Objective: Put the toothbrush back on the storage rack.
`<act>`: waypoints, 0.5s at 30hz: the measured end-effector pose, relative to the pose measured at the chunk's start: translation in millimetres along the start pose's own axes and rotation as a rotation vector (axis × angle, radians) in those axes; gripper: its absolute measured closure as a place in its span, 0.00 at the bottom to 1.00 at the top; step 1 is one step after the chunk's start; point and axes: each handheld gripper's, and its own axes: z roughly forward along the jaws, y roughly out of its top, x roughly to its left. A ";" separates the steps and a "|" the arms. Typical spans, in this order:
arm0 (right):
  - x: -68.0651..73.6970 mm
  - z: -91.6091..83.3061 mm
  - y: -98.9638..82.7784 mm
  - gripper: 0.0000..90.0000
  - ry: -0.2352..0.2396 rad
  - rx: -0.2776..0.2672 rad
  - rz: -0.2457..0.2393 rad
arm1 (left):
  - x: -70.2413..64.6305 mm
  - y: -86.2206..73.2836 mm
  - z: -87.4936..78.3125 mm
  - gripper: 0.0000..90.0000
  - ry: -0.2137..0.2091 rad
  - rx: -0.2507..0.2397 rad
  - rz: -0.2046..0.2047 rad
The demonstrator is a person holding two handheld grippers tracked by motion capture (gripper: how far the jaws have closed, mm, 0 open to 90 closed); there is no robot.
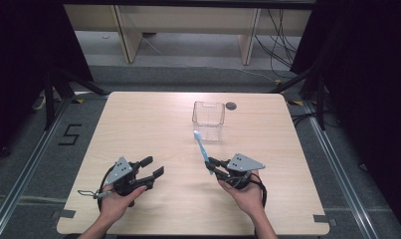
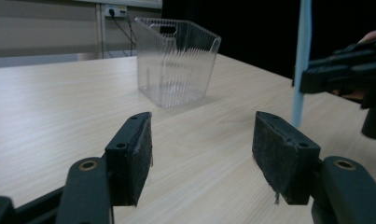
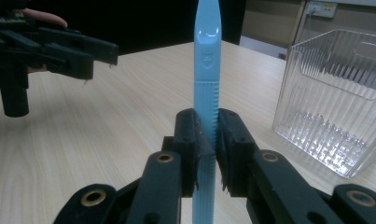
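Note:
A light blue toothbrush stands nearly upright with my right gripper shut on its ribbed handle, at the table's near right. Its head points toward a clear ribbed plastic container standing upright and empty just beyond it, also seen at the right of the right gripper view. My left gripper rests at the near left, open, with only bare table between its pads. From the left gripper view, the container is ahead, and the toothbrush is at the right.
The light wooden table has a small dark round grommet near its far edge, right of the container. Beyond the table stand wooden furniture legs and loose cables on the floor. Black stands flank both sides.

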 end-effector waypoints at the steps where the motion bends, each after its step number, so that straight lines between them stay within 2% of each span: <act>1: -0.1 0.8 0.1 0.88 -0.005 -0.013 -0.008 | -1.9 4.3 2.4 0.43 -0.019 -0.011 -0.007; 2: 0.4 0.8 0.5 0.88 -0.018 -0.015 -0.011 | -3.8 9.0 3.9 0.43 -0.029 -0.009 -0.005; 4: 2.2 1.2 1.1 0.88 -0.007 -0.005 0.009 | -8.3 18.9 9.7 0.44 -0.056 -0.015 0.000; 5: 1.9 1.5 1.6 0.88 -0.030 -0.018 -0.013 | -9.9 21.8 12.2 0.45 -0.067 -0.020 -0.005; 7: 1.1 2.1 2.6 0.88 -0.029 -0.018 -0.037 | -14.1 30.4 19.5 0.48 -0.092 -0.027 -0.004; 10: 3.6 3.5 3.0 0.88 -0.035 -0.021 -0.010 | -19.1 39.8 26.4 0.50 -0.109 -0.008 0.008; 12: 3.7 4.6 3.7 0.88 -0.033 -0.030 -0.011 | -21.7 44.7 32.9 0.50 -0.127 -0.011 0.003; 13: 3.3 4.7 4.5 0.88 -0.051 -0.038 -0.027 | -22.1 46.1 34.6 0.51 -0.130 -0.007 0.003; 14: 4.0 5.0 4.7 0.88 -0.057 -0.041 -0.020 | -22.7 47.7 37.4 0.51 -0.135 -0.009 0.001; 15: 5.7 5.2 4.8 0.88 -0.059 -0.040 0.003 | -21.2 50.5 41.9 0.51 -0.146 -0.025 0.032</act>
